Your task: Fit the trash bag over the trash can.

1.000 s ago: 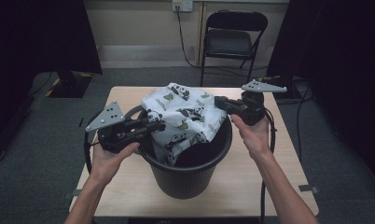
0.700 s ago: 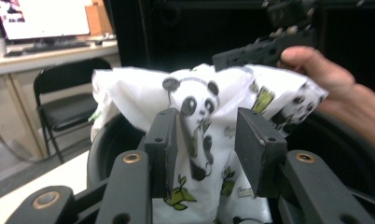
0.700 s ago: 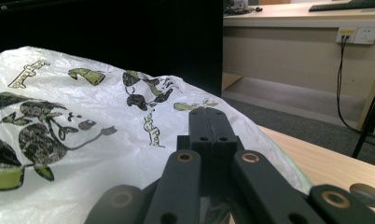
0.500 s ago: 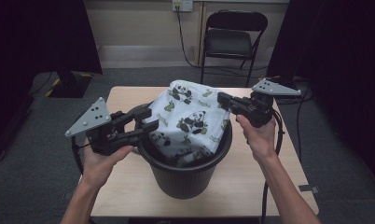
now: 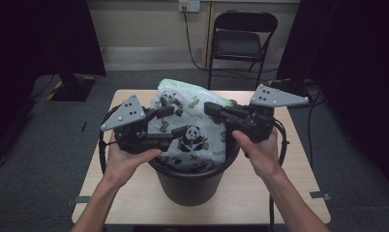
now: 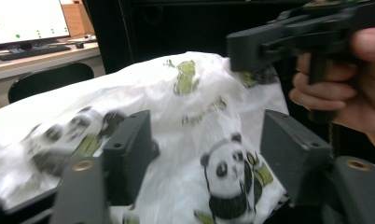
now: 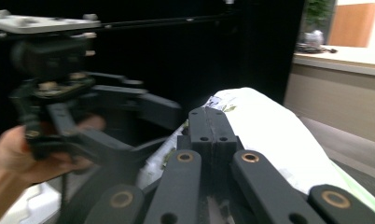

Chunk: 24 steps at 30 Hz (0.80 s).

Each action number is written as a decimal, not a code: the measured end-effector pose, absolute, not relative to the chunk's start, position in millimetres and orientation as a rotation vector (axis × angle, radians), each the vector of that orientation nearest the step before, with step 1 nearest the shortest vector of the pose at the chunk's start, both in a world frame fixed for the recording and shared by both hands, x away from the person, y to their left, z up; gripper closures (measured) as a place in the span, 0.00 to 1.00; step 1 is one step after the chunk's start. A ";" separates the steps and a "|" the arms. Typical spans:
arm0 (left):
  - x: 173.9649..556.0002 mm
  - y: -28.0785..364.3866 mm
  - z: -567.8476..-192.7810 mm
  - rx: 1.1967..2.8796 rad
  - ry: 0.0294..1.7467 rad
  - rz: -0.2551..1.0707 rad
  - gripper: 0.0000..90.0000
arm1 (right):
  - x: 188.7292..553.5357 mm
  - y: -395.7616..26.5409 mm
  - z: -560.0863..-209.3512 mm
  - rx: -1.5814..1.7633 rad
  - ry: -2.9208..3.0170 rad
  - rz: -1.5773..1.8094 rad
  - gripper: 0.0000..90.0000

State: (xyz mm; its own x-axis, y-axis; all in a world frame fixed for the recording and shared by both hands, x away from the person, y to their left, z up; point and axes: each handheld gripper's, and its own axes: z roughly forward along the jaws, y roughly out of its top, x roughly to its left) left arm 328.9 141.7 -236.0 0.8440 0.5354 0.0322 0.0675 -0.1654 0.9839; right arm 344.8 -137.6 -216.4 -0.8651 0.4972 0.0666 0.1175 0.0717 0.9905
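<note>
In the high view, a black bin (image 5: 192,176) is seen standing near the middle of the wooden table (image 5: 299,193), a little toward its near edge, with a panda-printed white plastic bag (image 5: 192,130) bulging up out of its mouth above the rim. The left gripper (image 5: 175,123) is held against the bag's left flank with its jaws spread, one above the other, and the film lies between them without being pinched; these jaws have just been opening. The right gripper (image 5: 209,108) is clamped tight on the bag's upper right part, seemingly so that the bag is kept lifted while the left one is freed for a new hold. Compared with the earlier frames, the bag has been drawn higher out of the bin and more of its green-tinted top is shown, and both hands have been raised. In the left gripper view, the two black pads are seen well apart on either side of a panda print on the bag (image 6: 195,154), with no film pressed by either; the other gripper (image 6: 288,37) and the hand holding it are visible at the upper right. In the right gripper view, the jaws (image 7: 212,126) are seen pressed together, the bag (image 7: 269,126) swelling just beyond them, though the pinched fold itself cannot be made out.
</note>
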 end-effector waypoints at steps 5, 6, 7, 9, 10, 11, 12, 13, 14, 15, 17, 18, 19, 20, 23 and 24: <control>332.2 130.4 -235.0 1.728 0.465 0.472 0.38 | 332.4 -115.8 -210.3 0.511 2.110 1.875 1.00; 332.6 128.8 -235.1 1.733 0.466 0.495 0.43 | 330.5 -112.6 -209.2 0.486 2.118 1.882 1.00; 333.8 127.8 -235.0 1.732 0.462 0.494 0.50 | 328.9 -110.0 -208.4 0.464 2.117 1.884 1.00; 335.4 128.5 -233.0 1.736 0.426 0.453 0.76 | 328.4 -106.2 -207.9 0.450 2.128 1.889 1.00; 334.4 128.7 -232.2 1.731 0.417 0.451 0.87 | 328.5 -105.0 -207.9 0.447 2.130 1.886 1.00; 333.3 129.8 -231.9 1.741 0.409 0.455 0.96 | 328.4 -104.2 -208.1 0.442 2.133 1.883 1.00; 332.0 130.6 -232.2 1.747 0.413 0.473 1.00 | 328.4 -104.0 -208.5 0.438 2.131 1.883 1.00; 331.3 131.5 -233.2 1.751 0.411 0.466 1.00 | 328.5 -104.5 -208.9 0.443 2.127 1.885 1.00; 330.9 132.8 -234.6 1.756 0.406 0.474 1.00 | 329.2 -105.2 -209.4 0.440 2.128 1.885 0.93; 330.8 134.2 -236.5 1.759 0.410 0.483 1.00 | 329.9 -106.2 -209.9 0.449 2.121 1.885 0.80; 331.4 138.6 -241.5 1.757 0.422 0.475 1.00 | 330.4 -111.1 -212.1 0.477 2.090 1.882 0.70; 331.5 141.0 -243.9 1.752 0.434 0.478 1.00 | 331.6 -114.8 -213.6 0.476 2.084 1.887 0.67; 331.8 143.5 -246.2 1.749 0.438 0.475 1.00 | 332.9 -118.8 -215.3 0.492 2.070 1.893 0.62; 332.0 146.5 -248.2 1.744 0.438 0.473 1.00 | 334.8 -122.7 -216.7 0.509 2.060 1.892 0.57; 330.5 154.3 -252.1 1.721 0.433 0.469 1.00 | 342.8 -133.1 -220.0 0.567 2.047 1.877 0.47; 329.7 156.5 -252.6 1.708 0.432 0.470 1.00 | 345.7 -135.7 -221.1 0.578 2.049 1.883 0.44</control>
State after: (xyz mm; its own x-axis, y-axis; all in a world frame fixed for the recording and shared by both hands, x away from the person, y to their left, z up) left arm 329.7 156.5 -252.6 0.8469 0.5267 0.0725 0.0276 -0.1797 0.9833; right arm 345.7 -135.7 -221.1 -0.8748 0.4819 0.0508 0.0912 0.0606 0.9940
